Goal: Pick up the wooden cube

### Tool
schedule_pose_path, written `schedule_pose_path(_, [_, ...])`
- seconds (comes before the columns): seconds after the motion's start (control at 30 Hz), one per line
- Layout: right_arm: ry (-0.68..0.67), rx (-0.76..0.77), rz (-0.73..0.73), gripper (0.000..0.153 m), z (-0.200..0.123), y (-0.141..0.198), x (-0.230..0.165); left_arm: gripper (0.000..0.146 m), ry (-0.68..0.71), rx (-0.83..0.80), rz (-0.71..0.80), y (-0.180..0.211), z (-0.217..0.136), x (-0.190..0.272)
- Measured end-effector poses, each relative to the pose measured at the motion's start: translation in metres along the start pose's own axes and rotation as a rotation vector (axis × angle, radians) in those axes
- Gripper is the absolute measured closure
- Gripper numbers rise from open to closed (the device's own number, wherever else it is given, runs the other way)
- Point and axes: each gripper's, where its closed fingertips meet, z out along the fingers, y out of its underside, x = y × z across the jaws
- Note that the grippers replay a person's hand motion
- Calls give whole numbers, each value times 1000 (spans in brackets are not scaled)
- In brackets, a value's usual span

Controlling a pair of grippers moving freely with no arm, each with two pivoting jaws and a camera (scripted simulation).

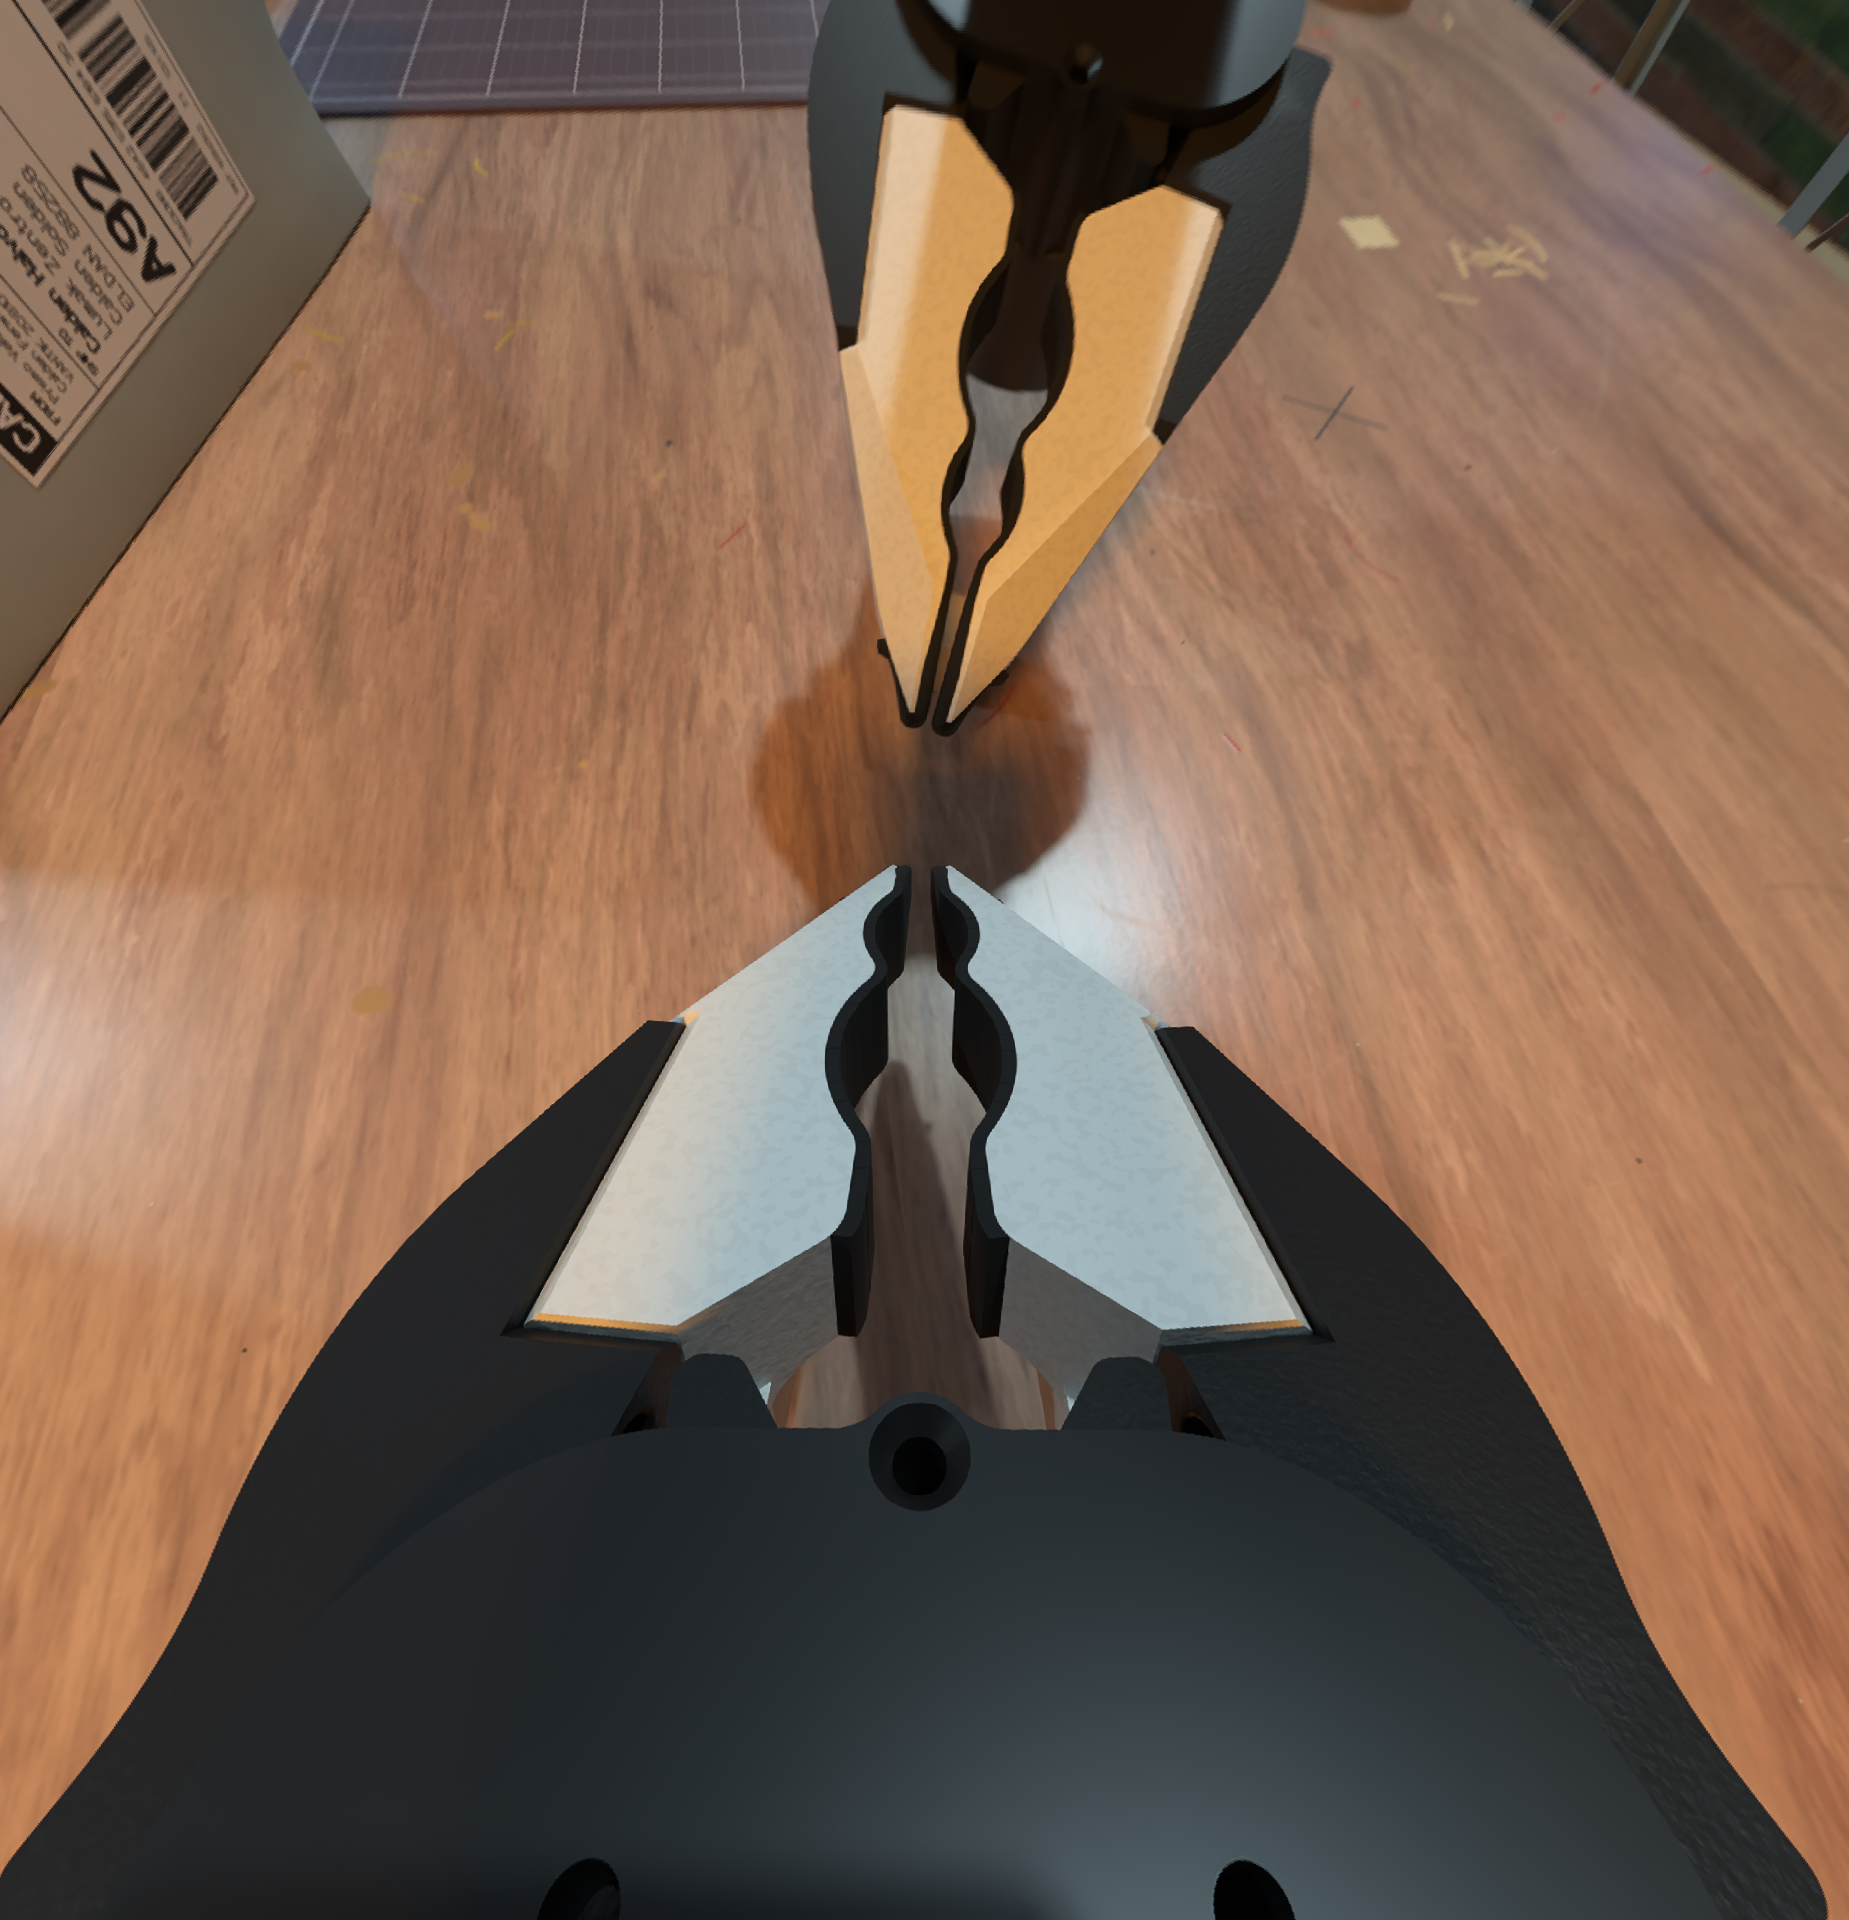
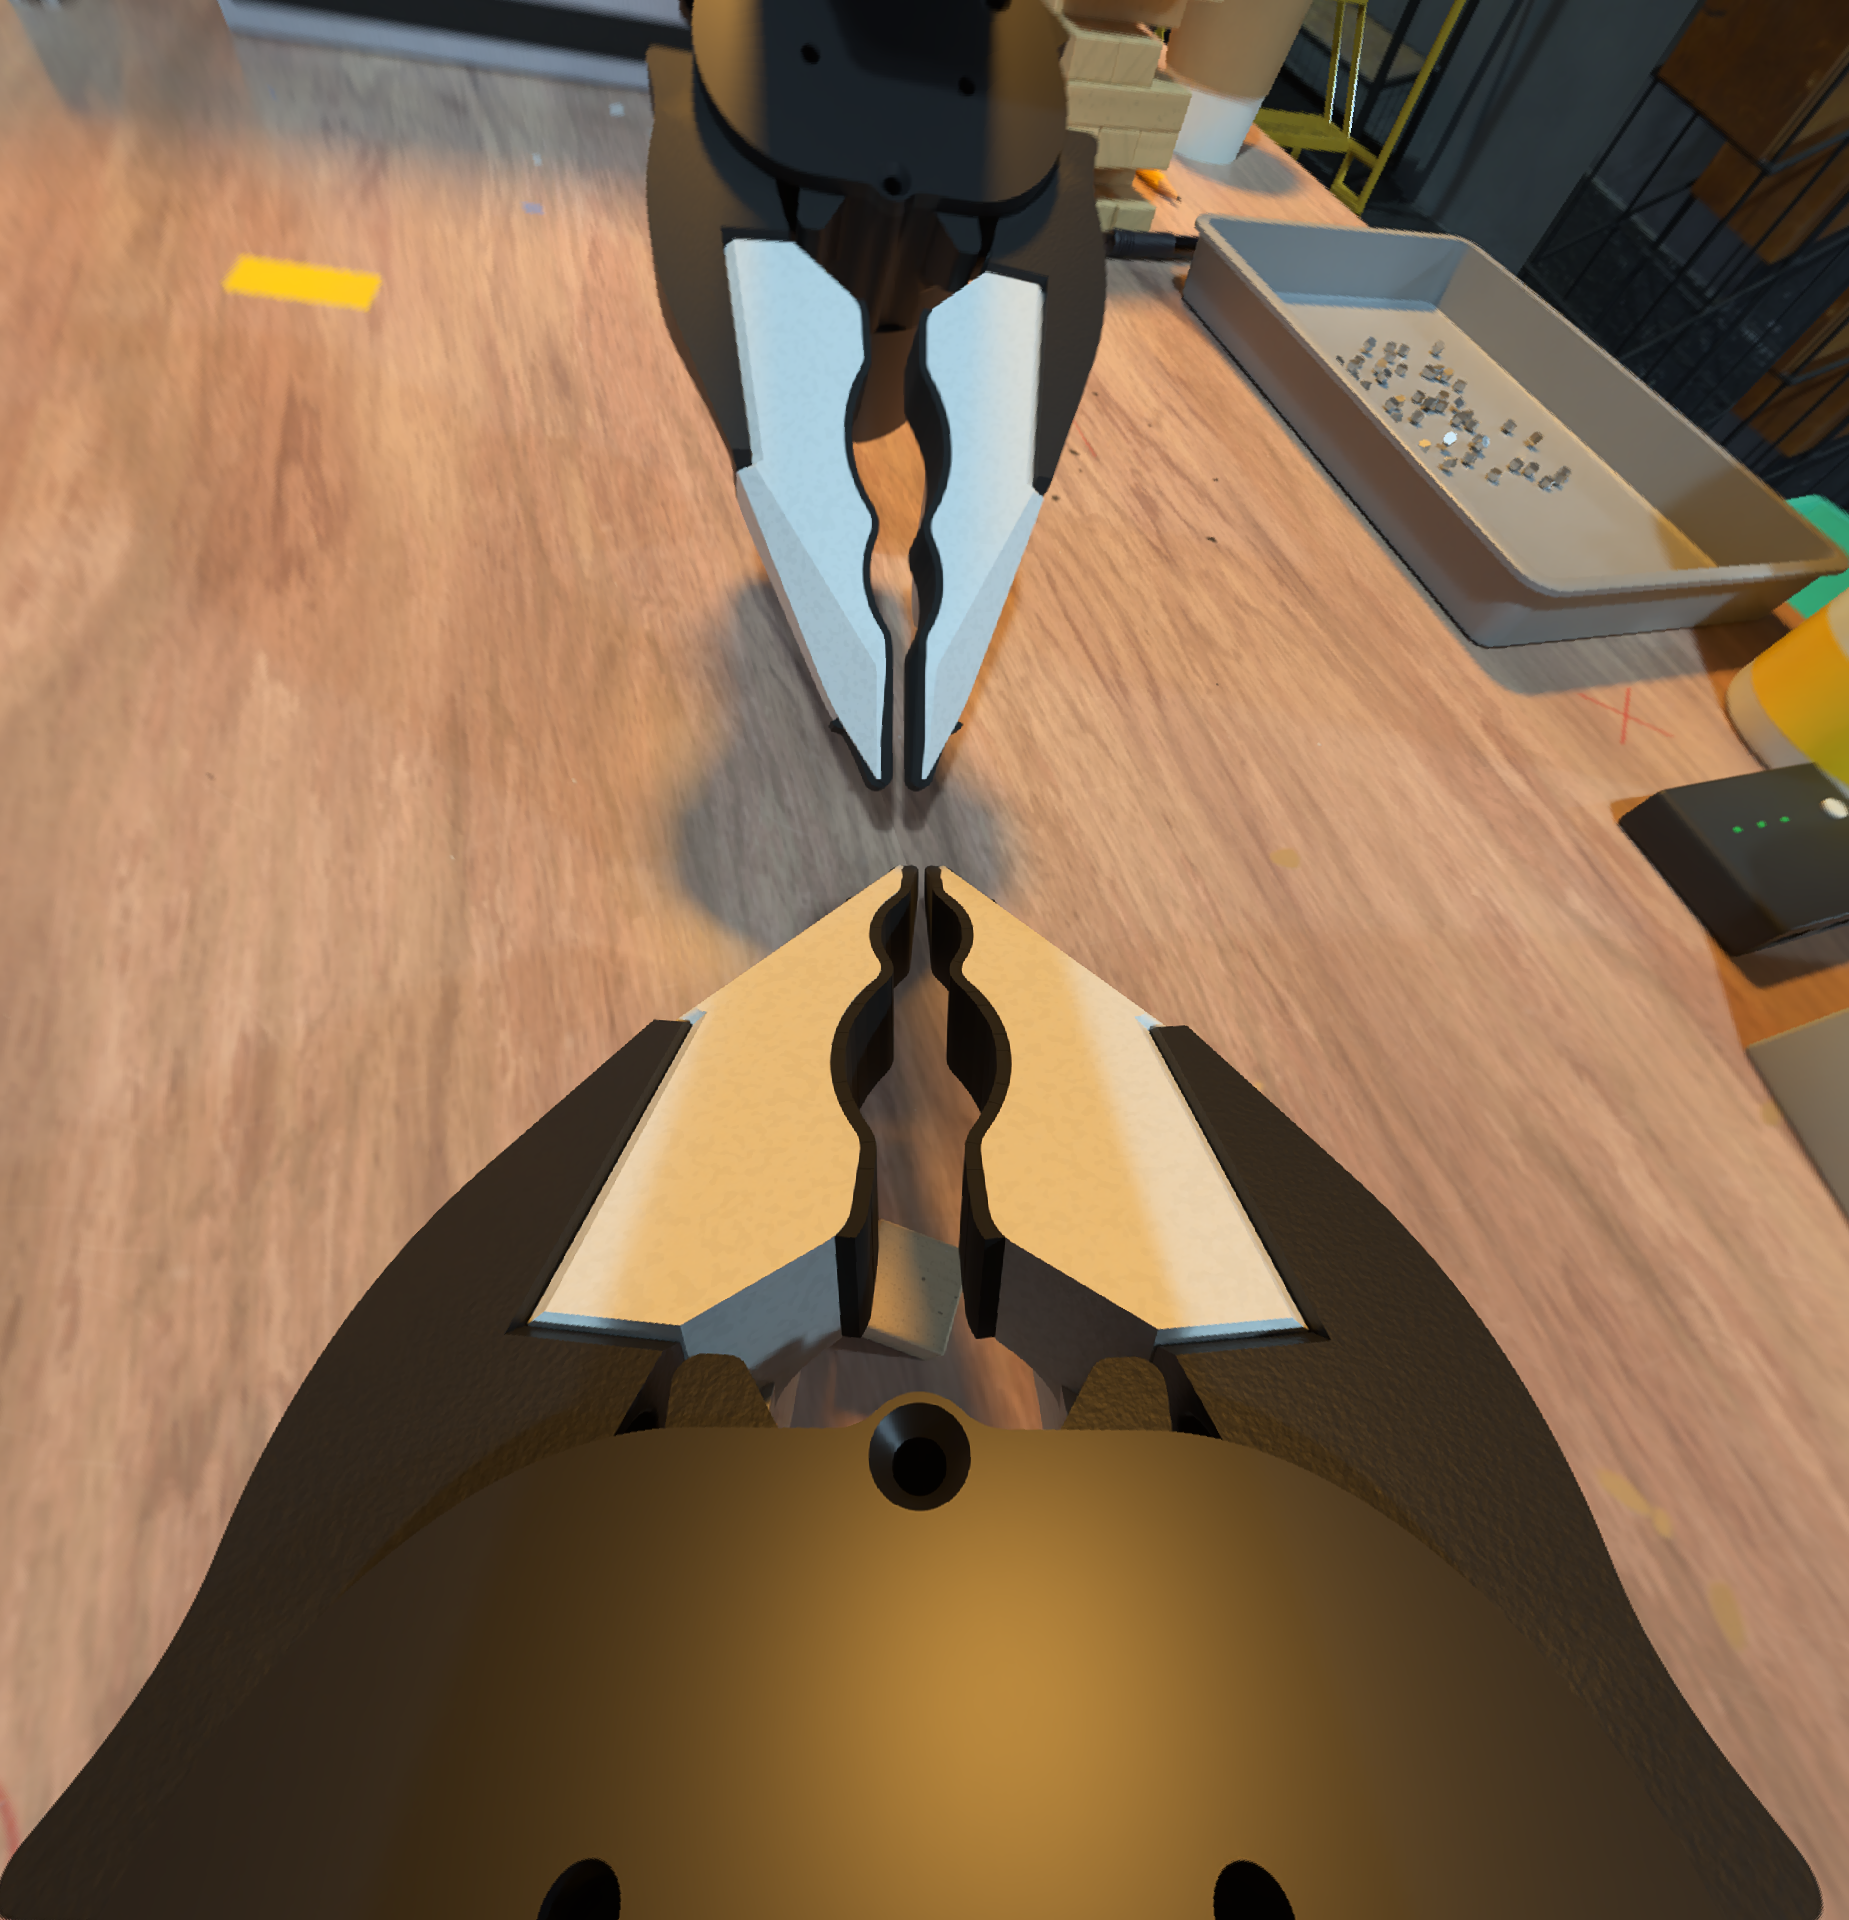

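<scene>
A small pale cube [image 2: 912,1299] shows through the gap at the base of my right gripper's orange fingers; its left side is hidden by a pad, and I cannot tell whether the pads touch it. My right gripper [image 2: 920,878] is shut, with its tips nearly meeting just above the wooden table [image 2: 380,831]. My left gripper [image 1: 920,878], with white fingers, is also shut and holds nothing that I can see. The two grippers point at each other tip to tip with a short gap between them. The right gripper [image 1: 928,722] shows in the left wrist view and the left gripper [image 2: 896,784] in the right wrist view.
A cardboard box [image 1: 120,312] with a label stands at the left, with a dark cutting mat [image 1: 546,52] behind it. A grey tray [image 2: 1606,613] of several small metal pieces, a black device [image 2: 1761,862] with green lights, stacked blocks [image 2: 1117,94] and a yellow tape strip [image 2: 302,283] lie around.
</scene>
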Motion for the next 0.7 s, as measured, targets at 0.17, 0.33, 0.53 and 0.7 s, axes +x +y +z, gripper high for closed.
schedule_pose_path(0.17, [-9, -42, 160, 143, -7, 13, 11, 144, 8, 15, -12, -1, -1, 0])
schedule_pose_path(0.33, [110, -268, 303, 117, -31, 58, 13, 144, -67, -44, 29, 12, -2, -11])
schedule_pose_path(0.53, [204, -367, 295, 123, -36, 77, 0, 144, -150, -63, 206, 16, -1, -15])
schedule_pose_path(0.7, [135, -325, 296, 133, -33, 76, 0, 144, -206, -47, 367, 16, -2, -15])
